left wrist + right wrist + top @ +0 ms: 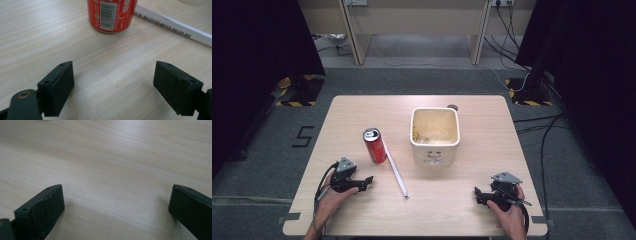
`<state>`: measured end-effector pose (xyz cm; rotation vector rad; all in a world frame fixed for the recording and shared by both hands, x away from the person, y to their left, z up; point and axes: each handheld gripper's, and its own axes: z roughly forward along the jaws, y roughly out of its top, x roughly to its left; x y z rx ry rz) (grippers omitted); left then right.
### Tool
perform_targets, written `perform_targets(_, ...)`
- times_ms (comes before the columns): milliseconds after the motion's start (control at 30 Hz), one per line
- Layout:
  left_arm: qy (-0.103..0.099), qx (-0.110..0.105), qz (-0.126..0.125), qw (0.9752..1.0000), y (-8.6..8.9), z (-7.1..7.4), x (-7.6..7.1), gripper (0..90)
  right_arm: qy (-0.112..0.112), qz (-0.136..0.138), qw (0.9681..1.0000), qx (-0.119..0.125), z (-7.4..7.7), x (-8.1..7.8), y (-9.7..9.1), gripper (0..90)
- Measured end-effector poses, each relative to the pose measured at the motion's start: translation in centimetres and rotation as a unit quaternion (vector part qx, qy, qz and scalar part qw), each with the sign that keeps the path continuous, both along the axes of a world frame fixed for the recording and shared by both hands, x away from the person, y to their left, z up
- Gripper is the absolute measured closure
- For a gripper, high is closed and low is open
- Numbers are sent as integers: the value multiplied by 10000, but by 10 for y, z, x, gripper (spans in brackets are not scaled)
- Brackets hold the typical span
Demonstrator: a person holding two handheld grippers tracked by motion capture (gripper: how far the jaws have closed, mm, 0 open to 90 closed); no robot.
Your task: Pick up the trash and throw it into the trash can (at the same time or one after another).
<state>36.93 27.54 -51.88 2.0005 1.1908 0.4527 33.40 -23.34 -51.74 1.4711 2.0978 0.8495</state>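
Left gripper (113, 86) jaws spread wide, holding nothing, bare wood between; upright red aluminium soda can (111, 15) stands just ahead, touching a long white flat ruler (175, 26). Right gripper (116, 212) also agape, empty, near the light wooden table (362, 220) front edge. High view adds cream square plastic bin (435, 135) mid-table.

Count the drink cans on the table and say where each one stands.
1. A red soda can stands upright left of the cream bin, beside the white ruler. The bin's inside is partly hidden, so more could lie there.
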Motion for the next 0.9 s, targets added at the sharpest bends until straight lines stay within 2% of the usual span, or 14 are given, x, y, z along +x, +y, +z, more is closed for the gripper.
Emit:
perform_targets(233, -239, -38, -12, 9997, -4, 15, 9, 162, 3, 15, 10000, -1, 0, 0, 0, 5)
perform_targets(600, -453, -201, -63, 9988, -10, 34, 23, 158, 4, 25, 10000, 0, 0, 0, 0, 5)
perform_targets(900, -509, -233, -122, 9984, -14, 41, 34, 158, 4, 27, 10000, -1, 0, 0, 0, 5)
